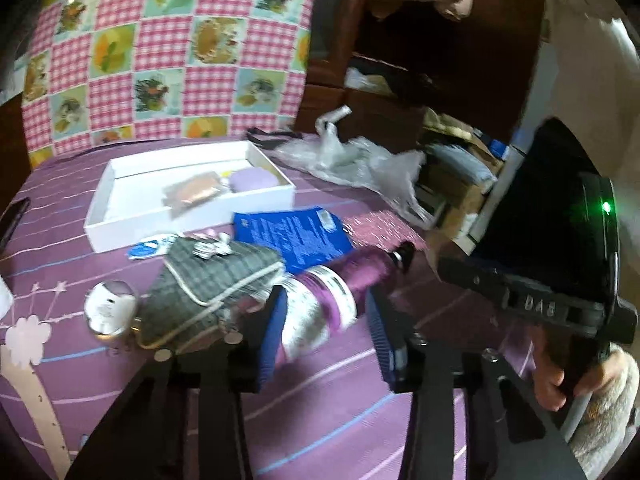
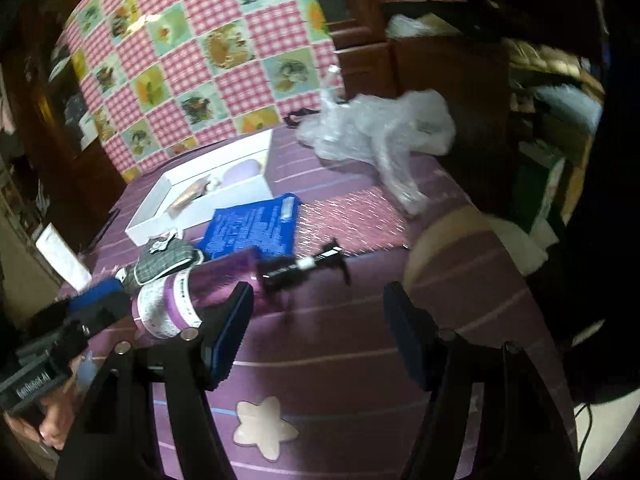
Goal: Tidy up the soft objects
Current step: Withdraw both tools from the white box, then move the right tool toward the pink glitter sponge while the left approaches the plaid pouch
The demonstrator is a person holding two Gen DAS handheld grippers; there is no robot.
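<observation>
Left gripper (image 1: 322, 326) jaws around purple bottle (image 1: 320, 300), grey pouch (image 1: 212, 276) beside, white box (image 1: 120, 220) behind

Bare purple cover (image 2: 360, 360) lies open ahead of the right gripper (image 2: 316, 336); bottle (image 2: 224, 288), pouch (image 1: 208, 280) and box (image 1: 120, 220) crowd the left.

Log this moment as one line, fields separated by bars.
left gripper: around purple pump bottle, grip unclear | right gripper: open, empty, beside bottle | white box: two items inside | bed cover: purple
</observation>
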